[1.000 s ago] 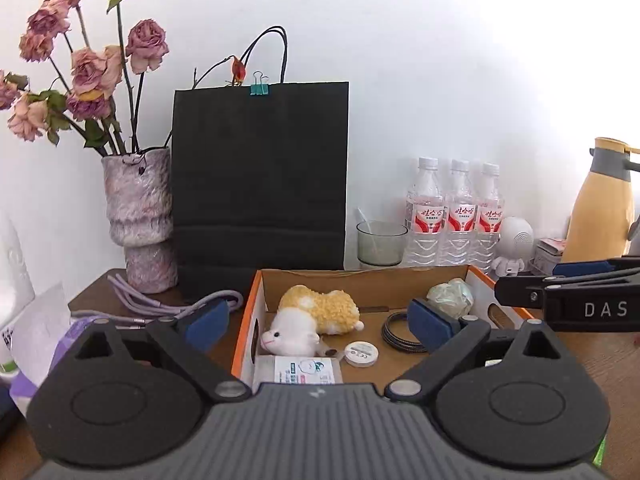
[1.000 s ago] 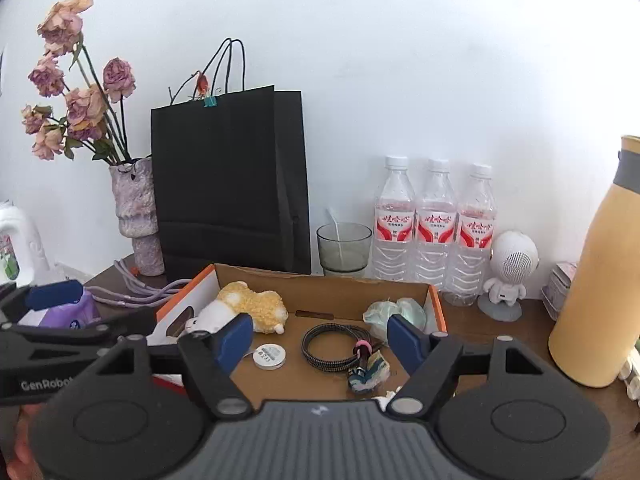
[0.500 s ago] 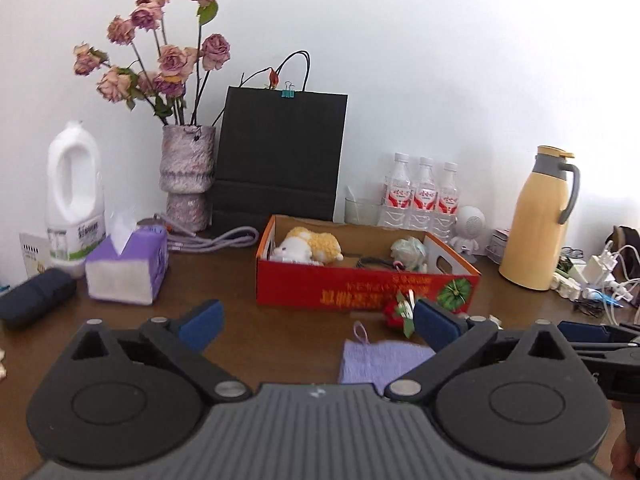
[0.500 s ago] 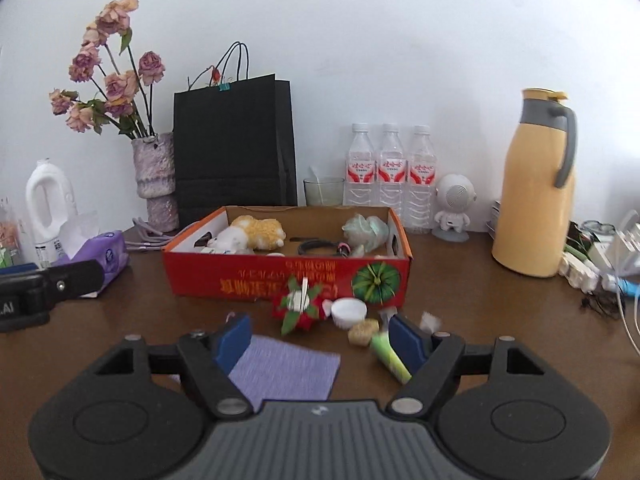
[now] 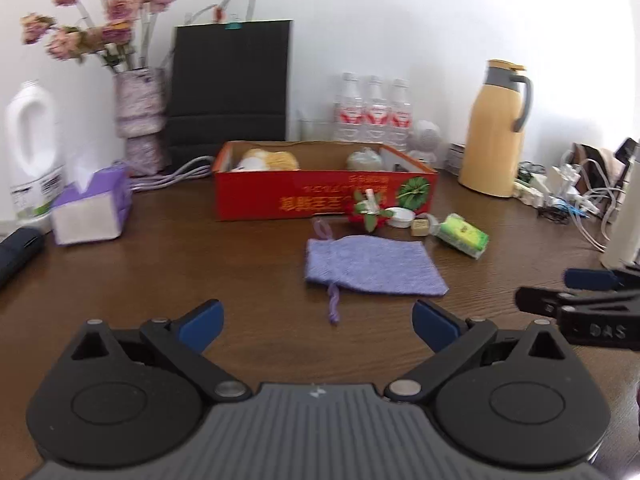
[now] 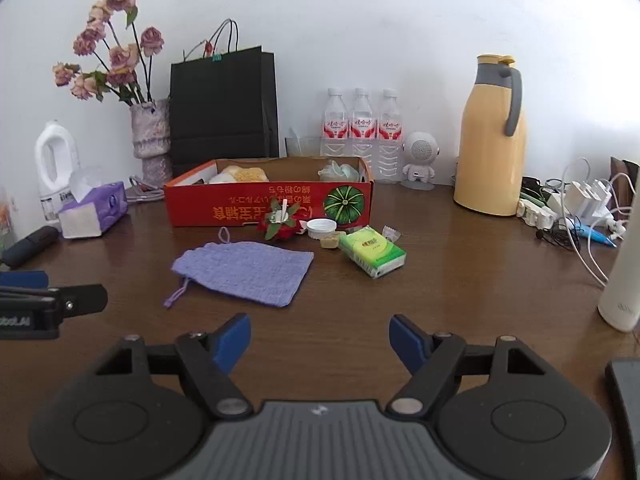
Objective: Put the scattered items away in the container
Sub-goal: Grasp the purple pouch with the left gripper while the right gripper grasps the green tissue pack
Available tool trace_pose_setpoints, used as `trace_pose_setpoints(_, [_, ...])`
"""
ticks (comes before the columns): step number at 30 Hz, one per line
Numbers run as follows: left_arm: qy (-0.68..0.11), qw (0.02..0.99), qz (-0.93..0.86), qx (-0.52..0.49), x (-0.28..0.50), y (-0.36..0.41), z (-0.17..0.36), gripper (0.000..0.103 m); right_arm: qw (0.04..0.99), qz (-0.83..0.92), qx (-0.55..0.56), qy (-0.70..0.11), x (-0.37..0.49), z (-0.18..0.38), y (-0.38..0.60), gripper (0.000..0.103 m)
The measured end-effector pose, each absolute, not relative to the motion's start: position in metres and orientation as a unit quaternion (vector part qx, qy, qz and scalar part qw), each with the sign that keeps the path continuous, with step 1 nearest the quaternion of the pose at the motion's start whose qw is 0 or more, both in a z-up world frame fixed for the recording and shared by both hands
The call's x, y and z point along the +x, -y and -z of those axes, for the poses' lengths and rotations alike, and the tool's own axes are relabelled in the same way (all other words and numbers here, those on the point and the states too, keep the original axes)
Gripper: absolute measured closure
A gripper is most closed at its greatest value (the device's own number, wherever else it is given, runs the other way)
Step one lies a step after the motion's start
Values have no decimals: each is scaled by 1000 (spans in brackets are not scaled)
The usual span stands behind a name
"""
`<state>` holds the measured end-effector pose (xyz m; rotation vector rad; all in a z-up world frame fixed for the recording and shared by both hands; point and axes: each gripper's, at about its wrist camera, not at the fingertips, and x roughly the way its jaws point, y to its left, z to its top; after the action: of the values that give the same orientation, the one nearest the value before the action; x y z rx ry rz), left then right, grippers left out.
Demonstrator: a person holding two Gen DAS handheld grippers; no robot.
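A red cardboard box [image 5: 320, 196] [image 6: 240, 204] stands at the middle of the brown table and holds a plush toy [image 5: 268, 159] and a pale green bundle [image 6: 339, 171]. In front of it lie a purple knitted pouch [image 5: 372, 266] [image 6: 244, 270], a red flower clip [image 6: 280, 224], a white cap [image 6: 320, 227], a small tan cube [image 6: 330, 241] and a green tissue pack [image 5: 462, 236] [image 6: 372, 251]. My left gripper [image 5: 316, 326] is open and empty, just short of the pouch. My right gripper [image 6: 320, 340] is open and empty, nearer than the items.
Along the wall stand a white jug [image 5: 32, 148], a purple tissue box [image 5: 92, 208], a vase of dried roses [image 6: 152, 136], a black paper bag [image 6: 224, 108], three water bottles [image 6: 362, 132], a yellow thermos [image 6: 492, 136] and a tangle of chargers [image 6: 576, 208]. A white bottle [image 6: 622, 280] stands at right.
Both grippers have pulled back from above the box towards the near side of the table and lowered. The loose items in front of the box have come into view. Both stay open and empty.
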<state>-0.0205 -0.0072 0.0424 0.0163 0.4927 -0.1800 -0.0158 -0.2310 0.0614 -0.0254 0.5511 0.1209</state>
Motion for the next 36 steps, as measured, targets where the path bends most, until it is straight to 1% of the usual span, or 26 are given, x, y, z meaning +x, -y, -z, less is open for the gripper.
trace_pose_setpoints(2, [-243, 963, 110, 40, 9, 19, -40, 2, 954, -60, -6, -292, 25, -61, 246, 27])
trace_pose_setpoints(3, [-244, 961, 117, 51, 26, 23, -37, 7, 950, -55, -10, -309, 46, -59, 252, 28])
trace_pose_setpoints(5, [-274, 952, 124, 51, 61, 30, -31, 18, 944, -42, -21, -327, 81, -54, 260, 28])
trace_pose_setpoints(6, [-295, 947, 122, 42, 78, 31, -29, 27, 942, -34, -27, -334, 95, -51, 263, 29])
trace_pose_setpoints(11, [-344, 929, 132, 40, 128, 34, -14, 27, 941, -45, -12, -334, 135, -37, 274, 31])
trace_pose_setpoints(12, [-349, 927, 132, 41, 133, 34, -12, 32, 941, -46, -12, -336, 138, -34, 274, 33])
trace_pose_setpoints(13, [-351, 926, 135, 39, 137, 34, -10, 49, 940, -49, -15, -338, 144, -32, 273, 37])
trace_pose_setpoints(14, [-356, 925, 131, 35, 139, 33, -7, 63, 940, -50, -16, -337, 147, -31, 273, 40])
trace_pose_setpoints(15, [-349, 928, 127, 36, 138, 32, -7, 74, 940, -49, -19, -337, 149, -30, 272, 45])
trace_pose_setpoints(18, [-340, 928, 147, 38, 133, 31, -8, 93, 940, -49, -32, -335, 149, -26, 267, 49])
trace_pose_setpoints(22, [-306, 941, 138, 46, 110, 33, -14, 98, 942, -54, -23, -332, 135, -30, 264, 53])
trace_pose_setpoints(28, [-239, 965, 105, 9, 47, 22, -51, 99, 950, -54, 22, -306, 80, -55, 254, 54])
trace_pose_setpoints(31, [-231, 968, 92, -16, 15, 17, -61, 99, 954, -70, 27, -291, 44, -62, 238, 54])
trace_pose_setpoints(36, [-228, 969, 88, -23, -27, 16, -74, 99, 956, -88, 34, -277, -3, -68, 222, 54])
